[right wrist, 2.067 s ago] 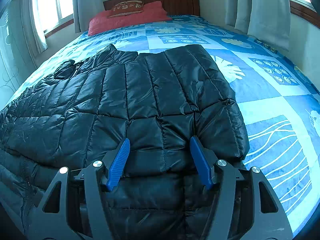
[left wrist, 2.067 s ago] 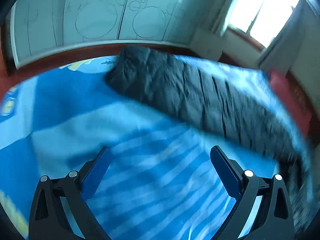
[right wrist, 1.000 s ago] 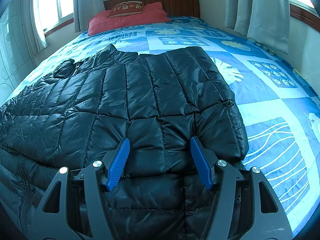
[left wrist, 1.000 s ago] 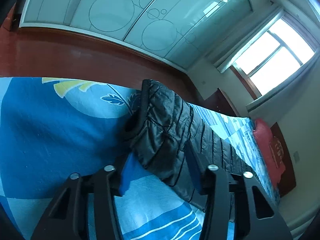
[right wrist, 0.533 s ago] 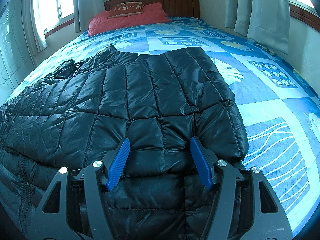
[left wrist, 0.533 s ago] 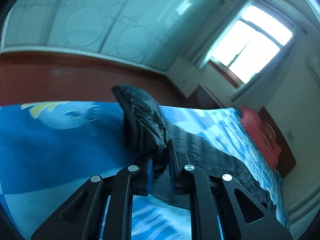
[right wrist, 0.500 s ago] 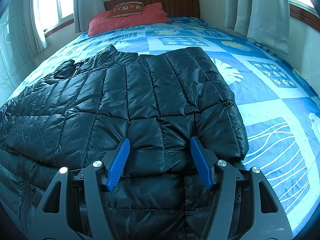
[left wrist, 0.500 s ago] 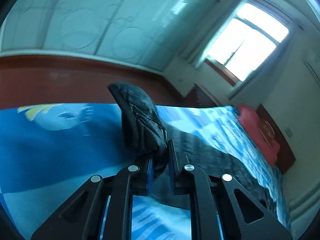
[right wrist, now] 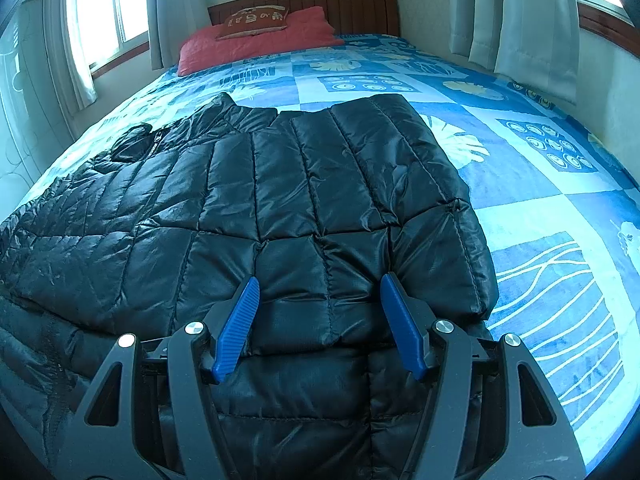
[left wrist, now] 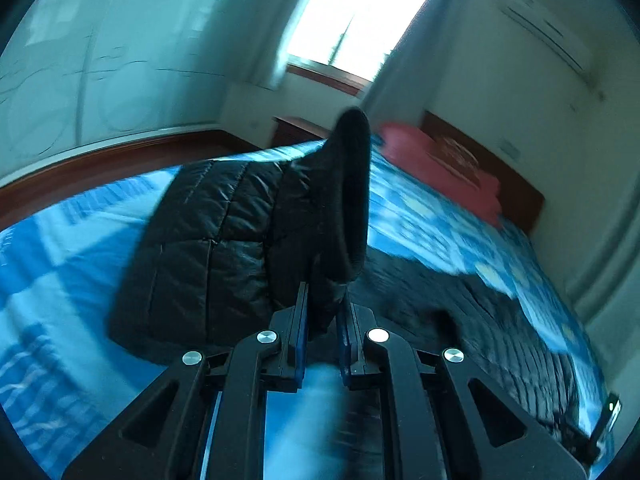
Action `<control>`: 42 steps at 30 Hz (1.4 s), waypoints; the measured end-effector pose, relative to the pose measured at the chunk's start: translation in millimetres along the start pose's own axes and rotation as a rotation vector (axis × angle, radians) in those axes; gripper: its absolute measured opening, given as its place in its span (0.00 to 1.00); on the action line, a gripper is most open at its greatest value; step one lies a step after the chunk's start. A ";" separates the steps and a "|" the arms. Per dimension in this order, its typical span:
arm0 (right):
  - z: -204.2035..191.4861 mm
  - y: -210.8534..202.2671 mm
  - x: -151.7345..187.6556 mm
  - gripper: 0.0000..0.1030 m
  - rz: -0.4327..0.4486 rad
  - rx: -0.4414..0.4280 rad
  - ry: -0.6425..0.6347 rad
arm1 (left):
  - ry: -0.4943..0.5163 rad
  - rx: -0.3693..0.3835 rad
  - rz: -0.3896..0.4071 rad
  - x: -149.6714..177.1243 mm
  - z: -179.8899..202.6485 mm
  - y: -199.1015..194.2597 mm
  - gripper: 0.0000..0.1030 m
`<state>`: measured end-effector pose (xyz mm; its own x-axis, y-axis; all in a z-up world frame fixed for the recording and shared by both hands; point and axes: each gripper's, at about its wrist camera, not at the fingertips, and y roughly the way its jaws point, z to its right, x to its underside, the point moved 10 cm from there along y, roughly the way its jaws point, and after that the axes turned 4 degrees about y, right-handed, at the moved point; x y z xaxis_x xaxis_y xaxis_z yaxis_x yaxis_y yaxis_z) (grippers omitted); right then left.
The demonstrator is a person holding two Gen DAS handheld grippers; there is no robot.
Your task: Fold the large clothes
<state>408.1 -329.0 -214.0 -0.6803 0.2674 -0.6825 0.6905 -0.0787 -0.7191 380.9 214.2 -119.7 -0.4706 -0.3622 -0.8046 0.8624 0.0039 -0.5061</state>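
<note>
Left wrist view: left tongs clamped on sleeve, raised at 12 o'clock over jacket on bed; fold judged underway.

Right wrist view: right tongs wide, straddling jacket hem, gripping nothing. Further folds judged outstanding.

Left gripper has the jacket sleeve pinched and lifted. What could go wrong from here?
1. The left gripper pinches only a small bunch of the slick sleeve; it may slip out mid-fold.
2. The right gripper is open over the jacket, its pads not pinching it, so the body may drag across the bedspread.
3. The left view is blurred, so the sleeve could land crooked.
</note>
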 end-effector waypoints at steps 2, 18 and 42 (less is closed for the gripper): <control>-0.2 0.1 0.4 0.61 0.002 -0.003 0.004 | 0.040 0.030 -0.026 8.3 26.1 6.6 0.12; -0.8 -2.2 2.2 0.62 0.014 -0.021 0.025 | 0.304 0.206 -0.220 104.6 218.9 58.1 0.12; -149.3 -26.6 -6.8 0.70 -0.030 -0.207 -0.032 | 0.291 0.122 -0.191 88.4 126.7 -1.5 0.68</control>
<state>431.1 -185.3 -170.6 -0.7063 0.2359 -0.6674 0.7034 0.1286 -0.6990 361.5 64.0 -150.7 -0.6431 -0.0649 -0.7630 0.7618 -0.1556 -0.6288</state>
